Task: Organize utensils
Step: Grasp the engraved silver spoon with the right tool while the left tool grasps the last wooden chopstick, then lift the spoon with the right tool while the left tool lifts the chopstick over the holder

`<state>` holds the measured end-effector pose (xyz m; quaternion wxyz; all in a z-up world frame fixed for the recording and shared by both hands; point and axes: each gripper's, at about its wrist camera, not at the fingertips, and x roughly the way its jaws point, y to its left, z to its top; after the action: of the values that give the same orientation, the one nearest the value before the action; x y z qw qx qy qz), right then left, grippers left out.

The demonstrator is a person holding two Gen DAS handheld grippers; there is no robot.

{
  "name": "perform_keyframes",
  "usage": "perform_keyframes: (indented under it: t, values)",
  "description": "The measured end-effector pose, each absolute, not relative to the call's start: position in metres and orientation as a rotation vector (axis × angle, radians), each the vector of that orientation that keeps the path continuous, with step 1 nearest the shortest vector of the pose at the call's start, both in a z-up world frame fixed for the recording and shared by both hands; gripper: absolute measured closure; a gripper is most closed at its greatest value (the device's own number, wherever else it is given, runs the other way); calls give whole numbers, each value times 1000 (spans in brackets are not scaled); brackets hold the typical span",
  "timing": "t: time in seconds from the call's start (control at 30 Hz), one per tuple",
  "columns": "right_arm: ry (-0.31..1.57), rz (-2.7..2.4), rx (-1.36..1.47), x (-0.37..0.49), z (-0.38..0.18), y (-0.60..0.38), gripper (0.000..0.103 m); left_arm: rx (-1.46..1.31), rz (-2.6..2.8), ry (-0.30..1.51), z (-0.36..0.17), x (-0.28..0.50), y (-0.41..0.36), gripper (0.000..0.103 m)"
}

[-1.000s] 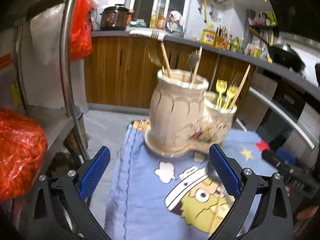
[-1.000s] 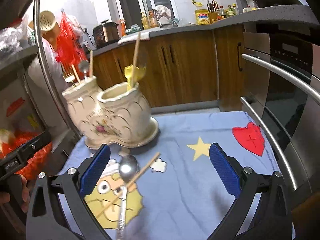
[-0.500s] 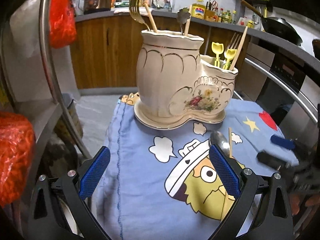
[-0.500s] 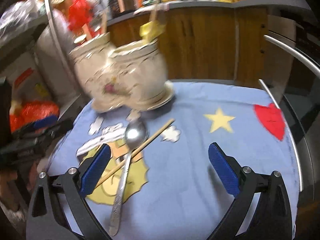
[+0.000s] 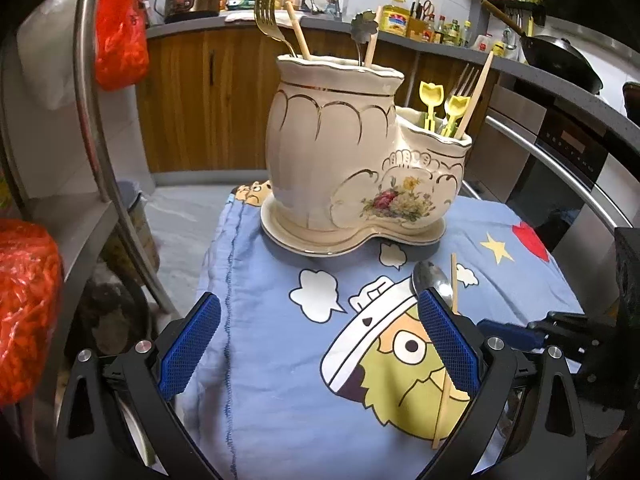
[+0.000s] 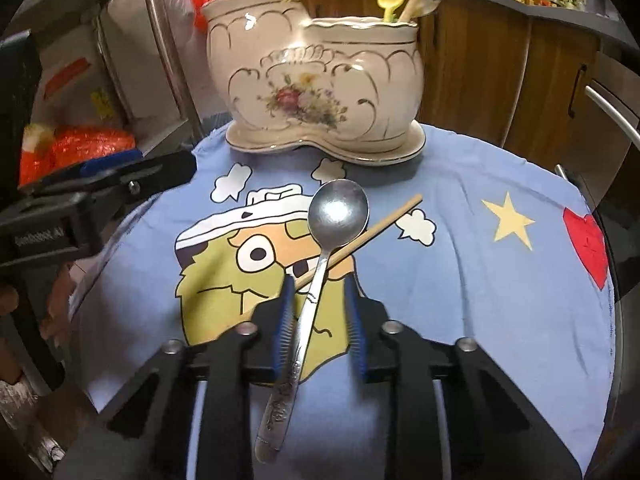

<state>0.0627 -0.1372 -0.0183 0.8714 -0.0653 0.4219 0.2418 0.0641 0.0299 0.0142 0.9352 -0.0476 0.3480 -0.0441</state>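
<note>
1. Nearest in the right wrist view, the right gripper [image 6: 318,312] has dropped over the spoon [image 6: 320,248]. A second ago its jaws stood spread wide above the cloth; now they are closing, with the spoon's handle between the blue pads. The left pad seems to touch the handle and the right pad shows a gap, so a firm pinch is not yet certain.
2. This suggests the pick-up of the spoon has begun.
3. A chopstick [image 6: 360,236] lies crossed under the spoon's neck, just ahead of the pads, and may shift when the spoon lifts.
4. The left gripper [image 5: 320,340] hovers spread and empty over the blue cloth [image 5: 260,340], having settled lower than before.
5. Farther back stands the ceramic holder [image 6: 320,84], already holding forks and chopsticks, well apart from the spoon.
</note>
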Motion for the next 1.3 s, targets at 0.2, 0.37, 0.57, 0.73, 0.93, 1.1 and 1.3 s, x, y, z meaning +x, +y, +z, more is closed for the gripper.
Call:
perform_keyframes:
  t: [0.2, 0.37, 0.57, 0.73, 0.93, 1.1, 1.3]
  values:
    - [887, 479, -188, 62, -23, -128, 87, -113, -99, 708, 16, 62, 33, 5]
    - [883, 469, -187, 67, -25, -121, 87, -116, -103, 710, 16, 61, 35, 5]
    - [886, 490, -123, 73, -25, -128, 97, -87, -128, 711, 16, 58, 28, 5]
    - [864, 497, -52, 73, -15, -145, 97, -77, -155, 720, 14, 58, 20, 6]
    - [810, 464, 33, 74, 4, -176, 97, -41, -224, 748, 10, 61, -1, 8]
    - [783, 442, 57, 73, 13, -193, 97, 43, -329, 813, -1, 70, -39, 28]
    - [782, 423, 82, 76, 12, -202, 97, 191, -375, 865, -7, 86, -82, 59]
